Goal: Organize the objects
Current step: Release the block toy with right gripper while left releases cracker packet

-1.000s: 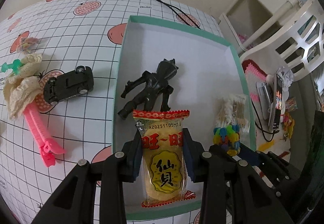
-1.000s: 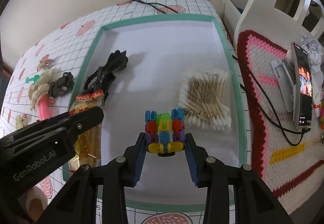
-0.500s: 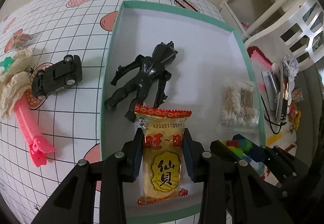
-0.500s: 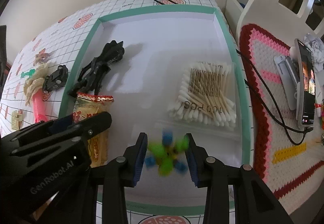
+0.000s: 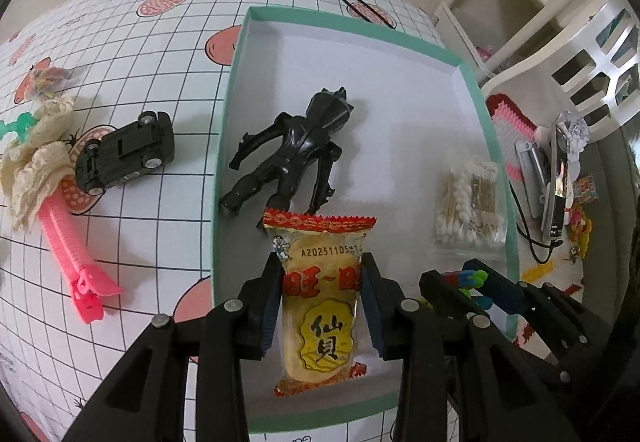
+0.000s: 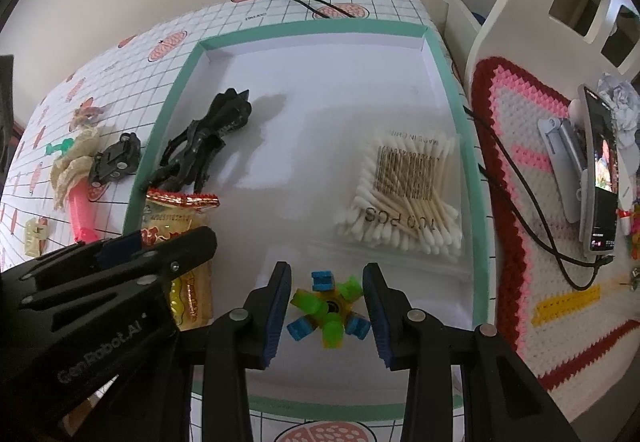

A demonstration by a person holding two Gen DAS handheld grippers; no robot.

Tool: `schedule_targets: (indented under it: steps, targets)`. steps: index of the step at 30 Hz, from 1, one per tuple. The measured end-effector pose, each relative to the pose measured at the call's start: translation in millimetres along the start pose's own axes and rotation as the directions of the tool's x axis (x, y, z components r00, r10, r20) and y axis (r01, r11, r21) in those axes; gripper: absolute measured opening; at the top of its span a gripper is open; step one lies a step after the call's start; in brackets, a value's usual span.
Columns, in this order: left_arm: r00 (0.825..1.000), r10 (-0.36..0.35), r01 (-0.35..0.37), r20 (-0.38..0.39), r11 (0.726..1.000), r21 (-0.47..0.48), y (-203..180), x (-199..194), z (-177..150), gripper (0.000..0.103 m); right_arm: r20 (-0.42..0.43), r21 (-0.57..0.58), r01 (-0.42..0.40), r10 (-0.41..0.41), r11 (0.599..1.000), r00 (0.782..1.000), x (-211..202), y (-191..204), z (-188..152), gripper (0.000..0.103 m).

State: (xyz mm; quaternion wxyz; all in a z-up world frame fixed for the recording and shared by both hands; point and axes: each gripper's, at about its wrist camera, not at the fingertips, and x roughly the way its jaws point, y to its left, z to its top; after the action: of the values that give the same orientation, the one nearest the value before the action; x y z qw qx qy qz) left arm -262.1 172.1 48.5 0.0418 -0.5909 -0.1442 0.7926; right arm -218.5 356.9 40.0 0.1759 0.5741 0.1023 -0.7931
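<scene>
Green-rimmed, the tray [image 5: 222,146] sat on a checked tablecloth [image 5: 132,54] and held a black figure [image 5: 298,146], a bag of swabs [image 6: 404,198], a snack packet [image 5: 320,294] and a block toy [image 6: 326,308]. The left gripper [image 5: 322,306] stood with its pads flanking the packet; whether they pressed it could not be told. The right gripper [image 6: 326,304] had its fingers spread, the toy lying loose on the tray floor between them. Outside, left of the tray, lay a black car [image 5: 126,154] touching a pink clip [image 5: 70,254].
</scene>
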Motion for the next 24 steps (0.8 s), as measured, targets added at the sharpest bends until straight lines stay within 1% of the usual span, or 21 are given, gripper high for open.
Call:
schedule_targets:
  steps: [2, 3, 4, 6, 12, 15, 18, 20, 22, 23, 24]
  targets:
    - [1.0, -0.006, 0.006, 0.006, 1.0, 0.006, -1.6, -2.6, 0.6, 0.041, 0.006, 0.004, 0.001, -0.001, 1.0, 1.0, -2.6, -0.2, 0.3, 0.041]
    - [1.0, -0.01, 0.01, 0.007, 1.0, 0.009, -2.3, -3.9, 1.1, 0.046, 0.008, 0.005, 0.002, -0.002, 1.0, 1.0, -3.1, -0.7, 1.2, 0.043]
    - [1.0, -0.012, 0.012, 0.01, 1.0, 0.012, -2.9, -5.0, 1.4, 0.048, 0.009, 0.006, 0.004, -0.004, 1.0, 1.0, -4.4, -0.6, 1.0, 0.048]
    - [1.0, -0.011, 0.01, 0.013, 1.0, 0.014, -3.9, -6.9, 1.8, 0.049, 0.011, 0.006, 0.012, -0.012, 1.0, 1.0, -6.5, -0.7, -0.1, 0.05]
    - [0.999, -0.009, 0.008, 0.033, 1.0, 0.017, -3.3, -18.3, 3.2, 0.049, 0.03, 0.007, 0.006, -0.006, 1.0, 1.0, -14.5, -3.0, 3.0, 0.05]
    - [0.999, 0.012, -0.013, 0.052, 1.0, 0.017, 1.6, -26.2, 4.6, 0.049, 0.04, 0.003, 0.005, -0.005, 1.0, 0.999, -18.5, -2.3, 3.6, 0.05]
    - [0.996, 0.033, -0.034, 0.077, 0.999, 0.001, 9.3, -34.3, 6.0, 0.05, 0.069, 0.004, 0.002, -0.002, 1.0, 0.998, -23.4, 0.9, 7.5, 0.05]
    - [0.994, 0.053, -0.052, 0.095, 0.999, -0.013, 16.1, -39.3, 6.7, 0.05, 0.086, 0.015, -0.008, 0.007, 1.0, 0.996, -26.1, -0.6, 9.7, 0.05]
    - [0.991, 0.082, -0.08, 0.103, 0.997, -0.024, 22.6, -41.9, 7.3, 0.051, 0.085, 0.022, -0.009, 0.007, 1.0, 0.996, -24.9, 0.1, 10.5, 0.05]
    - [0.99, 0.097, -0.095, 0.104, 0.995, -0.03, 24.9, -42.0, 7.3, 0.053, 0.083, 0.023, -0.006, 0.005, 1.0, 0.997, -24.0, 0.0, 10.4, 0.05]
    - [0.989, 0.109, -0.106, 0.103, 0.994, -0.033, 27.5, -43.8, 5.7, 0.057, 0.082, 0.023, -0.005, 0.003, 1.0, 0.997, -23.7, 0.3, 9.9, 0.05]
